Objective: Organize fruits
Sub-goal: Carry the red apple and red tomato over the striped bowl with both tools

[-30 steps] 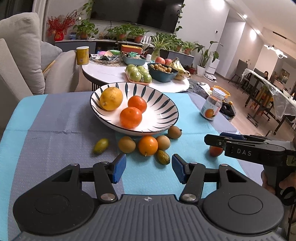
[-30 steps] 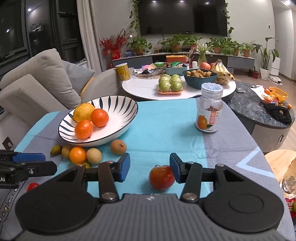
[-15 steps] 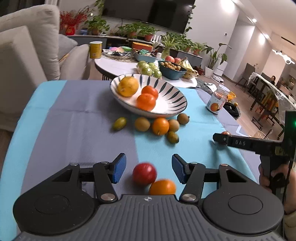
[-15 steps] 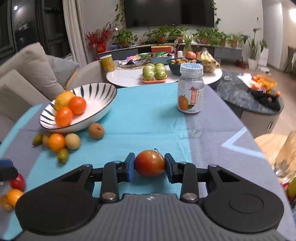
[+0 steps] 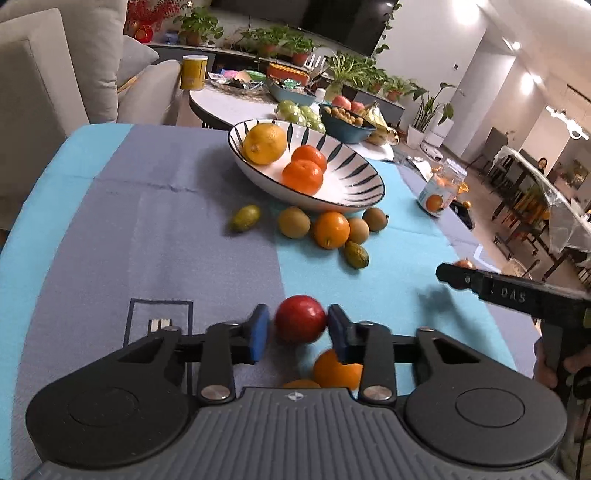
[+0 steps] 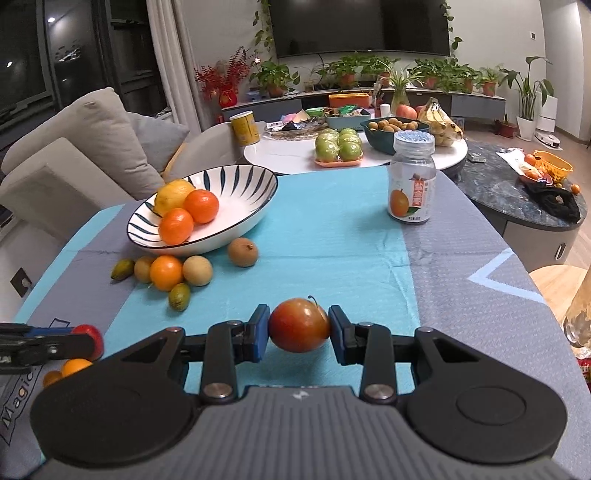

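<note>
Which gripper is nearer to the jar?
Right. The right gripper, shut on an apple, is in front of the jar. The left gripper, around a red fruit, is farther away, toward the near left corner.

round white table [image 6: 295,158] | yellow can [image 6: 244,128] on its left side | tray of green apples [image 6: 338,146] at its front | bananas [image 6: 441,122] on its right | TV [image 6: 358,26] on wall behind it | sofa [image 6: 74,147] to its left
</note>
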The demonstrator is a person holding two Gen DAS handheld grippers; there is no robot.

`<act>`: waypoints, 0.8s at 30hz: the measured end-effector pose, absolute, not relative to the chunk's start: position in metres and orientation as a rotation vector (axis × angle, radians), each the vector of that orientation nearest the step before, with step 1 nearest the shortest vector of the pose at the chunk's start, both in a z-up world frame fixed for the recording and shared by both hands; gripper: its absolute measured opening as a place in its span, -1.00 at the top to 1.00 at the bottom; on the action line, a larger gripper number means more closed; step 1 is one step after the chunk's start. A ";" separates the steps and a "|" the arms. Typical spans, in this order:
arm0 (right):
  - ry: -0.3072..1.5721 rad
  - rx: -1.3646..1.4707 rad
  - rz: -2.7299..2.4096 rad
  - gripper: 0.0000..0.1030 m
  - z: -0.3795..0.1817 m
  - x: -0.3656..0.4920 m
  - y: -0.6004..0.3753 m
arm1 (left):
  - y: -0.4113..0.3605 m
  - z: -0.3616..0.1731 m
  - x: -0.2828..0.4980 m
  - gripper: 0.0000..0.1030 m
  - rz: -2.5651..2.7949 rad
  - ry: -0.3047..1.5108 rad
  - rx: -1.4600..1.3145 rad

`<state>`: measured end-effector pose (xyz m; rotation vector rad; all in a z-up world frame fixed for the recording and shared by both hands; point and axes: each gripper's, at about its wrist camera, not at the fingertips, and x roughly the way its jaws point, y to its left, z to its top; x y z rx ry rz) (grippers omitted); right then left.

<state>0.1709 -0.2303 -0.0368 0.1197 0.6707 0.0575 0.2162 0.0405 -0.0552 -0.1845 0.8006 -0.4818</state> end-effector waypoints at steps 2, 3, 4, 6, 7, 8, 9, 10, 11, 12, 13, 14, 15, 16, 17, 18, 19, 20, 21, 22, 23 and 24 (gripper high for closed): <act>0.671 0.112 0.067 -0.50 -0.036 0.170 -0.228 | 0.041 -0.055 0.217 0.44 -0.477 0.801 -0.193; 0.669 0.106 0.073 -0.50 -0.036 0.169 -0.227 | 0.041 -0.054 0.216 0.44 -0.468 0.794 -0.183; 0.666 0.102 0.076 -0.50 -0.035 0.169 -0.226 | 0.040 -0.053 0.214 0.44 -0.463 0.789 -0.172; 0.658 0.099 0.079 -0.50 -0.032 0.169 -0.225 | 0.040 -0.051 0.213 0.44 -0.474 0.783 -0.167; 0.656 0.102 0.080 -0.50 -0.032 0.169 -0.225 | 0.041 -0.049 0.212 0.44 -0.475 0.777 -0.168; 0.654 0.105 0.081 -0.50 -0.031 0.170 -0.225 | 0.041 -0.047 0.212 0.44 -0.473 0.770 -0.166; 0.651 0.106 0.082 -0.50 -0.030 0.170 -0.225 | 0.041 -0.044 0.212 0.44 -0.470 0.763 -0.163; 0.648 0.103 0.083 -0.50 -0.029 0.171 -0.224 | 0.042 -0.042 0.213 0.44 -0.468 0.758 -0.162; 0.646 0.101 0.085 -0.50 -0.028 0.171 -0.224 | 0.042 -0.040 0.214 0.44 -0.467 0.753 -0.161; 0.644 0.101 0.086 -0.50 -0.027 0.172 -0.223 | 0.043 -0.038 0.215 0.44 -0.467 0.748 -0.163; 0.643 0.099 0.089 -0.50 -0.026 0.172 -0.222 | 0.044 -0.036 0.217 0.44 -0.465 0.742 -0.165; 0.641 0.096 0.092 -0.50 -0.025 0.173 -0.222 | 0.044 -0.034 0.218 0.44 -0.460 0.736 -0.166; 0.636 0.094 0.093 -0.50 -0.024 0.173 -0.221 | 0.044 -0.032 0.219 0.44 -0.458 0.731 -0.166; 0.632 0.090 0.094 -0.50 -0.023 0.174 -0.220 | 0.044 -0.031 0.220 0.44 -0.455 0.724 -0.163; 0.631 0.087 0.095 -0.50 -0.022 0.175 -0.219 | 0.043 -0.029 0.221 0.44 -0.452 0.719 -0.159; 0.629 0.088 0.096 -0.50 -0.021 0.176 -0.218 | 0.043 -0.027 0.222 0.44 -0.450 0.713 -0.156; 0.628 0.088 0.097 -0.50 -0.021 0.177 -0.218 | 0.042 -0.025 0.223 0.44 -0.451 0.708 -0.155; 0.631 0.083 0.098 -0.50 -0.021 0.179 -0.217 | 0.042 -0.023 0.224 0.44 -0.452 0.703 -0.153; 0.627 0.084 0.098 -0.50 -0.020 0.180 -0.217 | 0.042 -0.021 0.225 0.44 -0.449 0.699 -0.153; 0.625 0.083 0.096 -0.50 -0.019 0.181 -0.217 | 0.041 -0.019 0.226 0.44 -0.445 0.692 -0.150; 0.625 0.078 0.096 -0.50 -0.018 0.183 -0.215 | 0.040 -0.017 0.227 0.44 -0.442 0.687 -0.146; 0.621 0.077 0.096 -0.50 -0.018 0.184 -0.215 | 0.038 -0.015 0.228 0.44 -0.437 0.679 -0.138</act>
